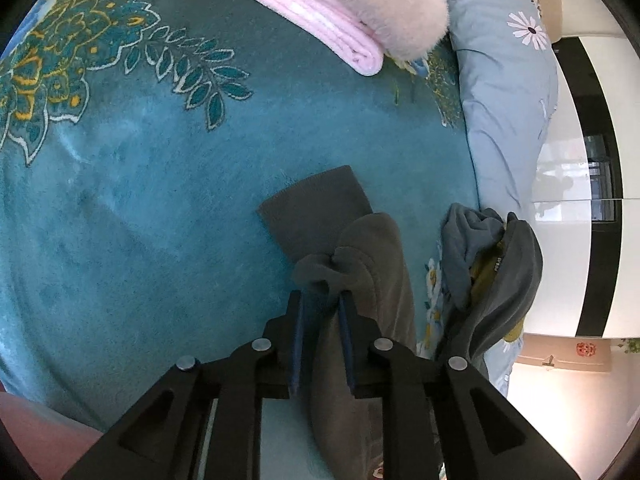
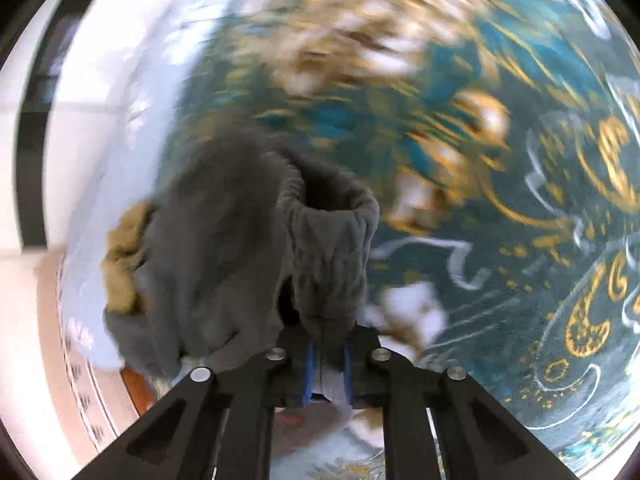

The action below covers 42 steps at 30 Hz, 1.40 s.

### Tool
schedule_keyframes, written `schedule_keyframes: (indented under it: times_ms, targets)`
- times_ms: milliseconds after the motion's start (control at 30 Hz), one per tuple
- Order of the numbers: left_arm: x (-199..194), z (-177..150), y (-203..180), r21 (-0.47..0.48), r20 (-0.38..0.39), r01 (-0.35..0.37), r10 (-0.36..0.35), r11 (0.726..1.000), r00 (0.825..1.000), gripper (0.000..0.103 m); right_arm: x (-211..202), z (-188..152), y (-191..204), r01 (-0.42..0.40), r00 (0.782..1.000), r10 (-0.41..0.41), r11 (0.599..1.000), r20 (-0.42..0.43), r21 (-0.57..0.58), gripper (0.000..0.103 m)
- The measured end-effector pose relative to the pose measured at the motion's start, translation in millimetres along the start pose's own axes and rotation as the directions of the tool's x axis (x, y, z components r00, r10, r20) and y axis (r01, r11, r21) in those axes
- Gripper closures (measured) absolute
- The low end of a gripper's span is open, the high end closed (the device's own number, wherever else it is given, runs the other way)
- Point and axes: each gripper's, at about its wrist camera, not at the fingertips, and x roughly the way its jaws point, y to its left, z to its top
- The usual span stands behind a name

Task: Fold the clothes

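A plush teal bedspread point(image 1: 160, 200) with gold and white leaf patterns is covering the bed. The left gripper point(image 1: 322, 300) is pinching a fold of the soft grey fleece garment point(image 1: 320, 208) lying on it; the right gripper point(image 2: 328, 354) is pinching its ribbed cuff point(image 2: 332, 240).

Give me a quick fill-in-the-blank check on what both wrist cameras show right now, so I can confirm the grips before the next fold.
1. The bedspread under the clothes is mostly ____ in colour.
2. The right gripper is shut on a ____ cuff of grey fabric.
3. The folded blanket at the far side of the bed is ____.
4. Between the pads of the left gripper sits a bunched fold of the ____ garment.

Missing words: teal; ribbed; pink; grey
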Motion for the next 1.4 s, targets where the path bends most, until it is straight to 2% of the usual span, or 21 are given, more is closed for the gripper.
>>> schedule_keyframes:
  times_ms: [67,100,133,200,233,300,367,433,500,600,733,867,1000,1033,1067,1133,1233,1300,1400]
  targets:
    - [-0.4,-0.2,-1.1,0.002,-0.006,0.023,-0.023,1.0,1.0,0.083,-27.8,-2.7,32.3,-0.012,0.999,0.022,0.98,0.047,-0.2,0.093]
    - [-2.1,-0.2,-1.2,0.002,-0.004,0.036,-0.036,0.999,0.999,0.081,-48.6,-7.0,45.7,-0.044,0.995,0.07,0.954,0.076,-0.297,0.093]
    - [-4.4,-0.4,-1.0,0.002,0.0,0.05,-0.05,0.999,0.999,0.076,-69.8,-9.6,49.2,-0.107,0.985,0.146,0.933,0.091,-0.344,0.093]
    - [-8.2,-0.1,0.6,-0.006,0.007,0.067,-0.067,0.998,0.998,0.072,-96.5,-9.3,33.4,-0.184,0.963,0.238,0.923,0.124,-0.338,0.093]
    - [-9.3,0.3,1.5,-0.01,0.007,0.072,-0.072,0.997,0.997,0.07,-93.8,-9.6,20.3,-0.155,0.971,0.203,0.938,0.128,-0.309,0.093]
    - [-7.3,0.5,1.4,-0.012,-0.001,0.061,-0.061,0.998,0.998,0.067,-73.3,-11.1,-9.9,-0.029,0.992,0.056,0.973,0.112,-0.23,0.093]
    - [-3.8,0.1,0.1,-0.008,-0.012,0.038,-0.038,0.999,0.999,0.064,-50.0,-11.1,-53.5,0.094,0.995,-0.089,0.99,0.052,-0.107,0.093]
    - [-0.5,0.0,-1.3,-0.001,-0.019,0.005,-0.005,1.0,1.0,0.063,-33.5,-19.3,-89.2,0.089,0.996,-0.09,0.995,0.014,0.035,0.093]
    - [3.4,0.6,-0.3,-0.005,-0.027,-0.03,0.03,1.0,0.999,0.058,-26.0,-24.4,-103.8,0.074,0.997,-0.075,0.992,0.011,0.103,0.093]
    - [10.6,4.5,4.9,-0.041,-0.039,-0.056,0.054,0.998,0.998,0.055,-27.4,-20.1,-97.2,0.083,0.996,-0.084,0.994,0.016,0.073,0.093]
    - [24.4,8.0,14.5,-0.116,-0.071,-0.033,0.025,0.993,0.997,0.055,-30.8,-12.7,-83.8,0.092,0.996,-0.093,0.996,0.019,0.021,0.093]
    - [33.4,8.1,15.9,-0.122,-0.083,-0.009,-0.001,0.992,0.997,0.056,-19.7,-6.6,-79.8,0.111,0.994,-0.111,0.994,0.012,0.025,0.093]
    - [36.6,7.6,12.4,-0.092,-0.088,-0.011,0.003,0.996,0.996,0.066,-18.9,-7.9,-85.0,0.106,0.994,-0.106,0.993,0.008,0.044,0.093]
    - [37.4,7.4,11.6,-0.085,-0.09,-0.011,0.004,0.996,0.996,0.074,-20.1,-8.2,-86.0,0.105,0.994,-0.105,0.993,0.007,0.048,0.093]
    - [36.6,6.6,9.1,-0.065,-0.087,-0.007,0.001,0.998,0.996,0.088,-20.4,-8.3,-85.9,0.106,0.994,-0.107,0.993,0.006,0.051,0.093]
    - [29.5,3.7,-0.4,-0.005,-0.056,0.011,-0.011,1.0,0.998,0.101,-21.2,-8.6,-83.4,0.115,0.993,-0.116,0.992,0.006,0.054,0.093]
    - [9.9,-4.7,-19.4,0.116,0.029,0.021,-0.024,0.993,0.999,0.103,-25.9,-10.8,-74.8,0.152,0.988,-0.153,0.988,0.02,0.033,0.093]
    - [-13.9,-14.2,-34.3,0.216,0.105,0.021,-0.045,0.976,0.993,0.103,-33.5,-13.3,-69.3,0.153,0.987,-0.154,0.988,0.035,0.021,0.093]
    - [-43.6,-24.8,-37.3,0.262,0.191,-0.013,-0.038,0.965,0.981,0.103,-51.4,-17.7,-58.4,0.131,0.989,-0.13,0.991,0.063,-0.006,0.094]
